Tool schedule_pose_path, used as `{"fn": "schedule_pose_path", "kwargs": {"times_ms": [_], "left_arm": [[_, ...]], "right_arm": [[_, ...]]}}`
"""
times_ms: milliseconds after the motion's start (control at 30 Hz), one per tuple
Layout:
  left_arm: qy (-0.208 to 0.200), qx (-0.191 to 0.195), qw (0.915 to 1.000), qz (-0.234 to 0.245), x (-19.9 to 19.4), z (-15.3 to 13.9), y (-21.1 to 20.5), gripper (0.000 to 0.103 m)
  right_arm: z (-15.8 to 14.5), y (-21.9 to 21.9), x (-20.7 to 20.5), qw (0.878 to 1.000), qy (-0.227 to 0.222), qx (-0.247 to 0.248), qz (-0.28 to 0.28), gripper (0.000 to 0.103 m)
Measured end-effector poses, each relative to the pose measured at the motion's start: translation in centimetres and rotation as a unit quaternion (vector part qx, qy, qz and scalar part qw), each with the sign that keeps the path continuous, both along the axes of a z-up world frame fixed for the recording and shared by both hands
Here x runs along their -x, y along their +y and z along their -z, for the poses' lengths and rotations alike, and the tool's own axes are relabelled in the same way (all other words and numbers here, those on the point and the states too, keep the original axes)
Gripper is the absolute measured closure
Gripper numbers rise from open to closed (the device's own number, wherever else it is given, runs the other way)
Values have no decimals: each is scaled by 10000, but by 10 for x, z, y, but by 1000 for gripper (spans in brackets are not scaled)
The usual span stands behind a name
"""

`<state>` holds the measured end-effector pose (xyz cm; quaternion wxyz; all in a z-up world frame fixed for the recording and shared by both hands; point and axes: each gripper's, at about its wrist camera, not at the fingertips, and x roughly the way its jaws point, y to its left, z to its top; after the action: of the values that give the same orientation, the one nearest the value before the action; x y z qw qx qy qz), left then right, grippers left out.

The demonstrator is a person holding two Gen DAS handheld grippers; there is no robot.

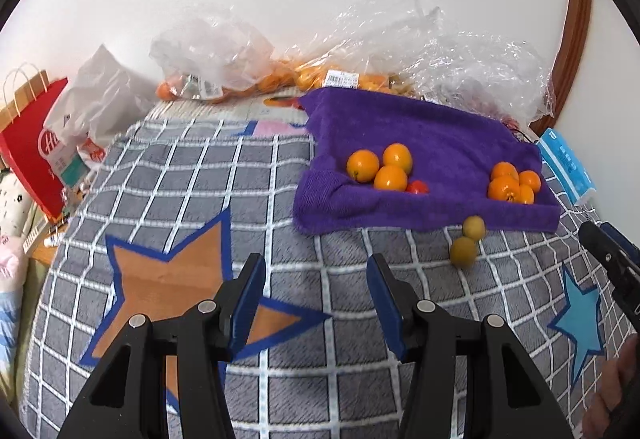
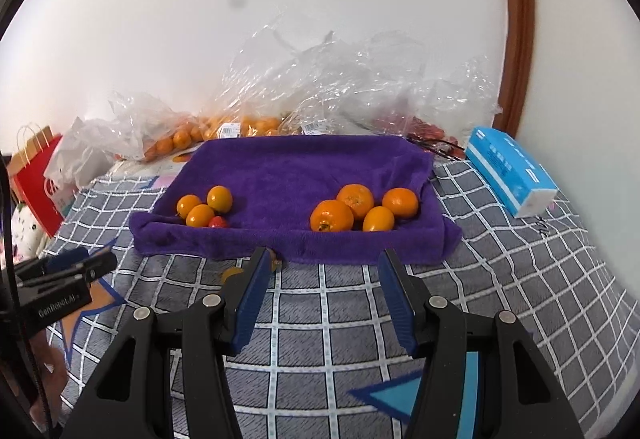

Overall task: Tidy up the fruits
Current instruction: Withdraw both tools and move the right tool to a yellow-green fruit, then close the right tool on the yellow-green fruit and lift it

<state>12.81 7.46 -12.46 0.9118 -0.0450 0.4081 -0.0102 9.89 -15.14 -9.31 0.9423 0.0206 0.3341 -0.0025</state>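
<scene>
With both the left gripper (image 1: 316, 279) and right gripper (image 2: 324, 271) parted and empty, two yellow-green fruits (image 1: 464, 251) at the purple towel's (image 1: 420, 135) six-o'clock edge are seemingly to be gathered next.

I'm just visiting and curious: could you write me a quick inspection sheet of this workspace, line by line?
Surface: grey checked blanket with star patches.
Job's things: purple towel holding two orange groups and one small red fruit; two yellow-green fruits off it.
Clutter: plastic bags, blue box, red paper bag.
Grippers: left gripper and right gripper open, empty.
Cables: nothing seen.
Surroundings: white wall, wooden trim.
</scene>
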Motion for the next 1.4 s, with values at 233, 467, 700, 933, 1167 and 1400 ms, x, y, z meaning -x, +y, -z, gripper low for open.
{"fn": "schedule_pose_path", "kwargs": {"times_ms": [233,467,700,933,1167,1400], "left_arm": [[320,189,9992,-143,-1,17,19,53],[370,178,9992,-25,-13,25,23,53],[408,336,9985,-103,-22,40,28,53],[246,214,9994,-78,-19,46,28,50],[196,165,9997,-64,-18,46,27,48],[211,0,9997,-92,-18,47,26,44]], "right_arm": [[18,4,-7,9984,494,-200,-201,49],[43,16,-26,9959,761,-339,-349,69],[54,31,-54,9957,728,-310,-482,70],[71,37,-82,9917,972,-617,-577,73],[81,41,-96,9905,1110,-600,-547,77],[68,25,-71,9961,694,-349,-419,78]]}}
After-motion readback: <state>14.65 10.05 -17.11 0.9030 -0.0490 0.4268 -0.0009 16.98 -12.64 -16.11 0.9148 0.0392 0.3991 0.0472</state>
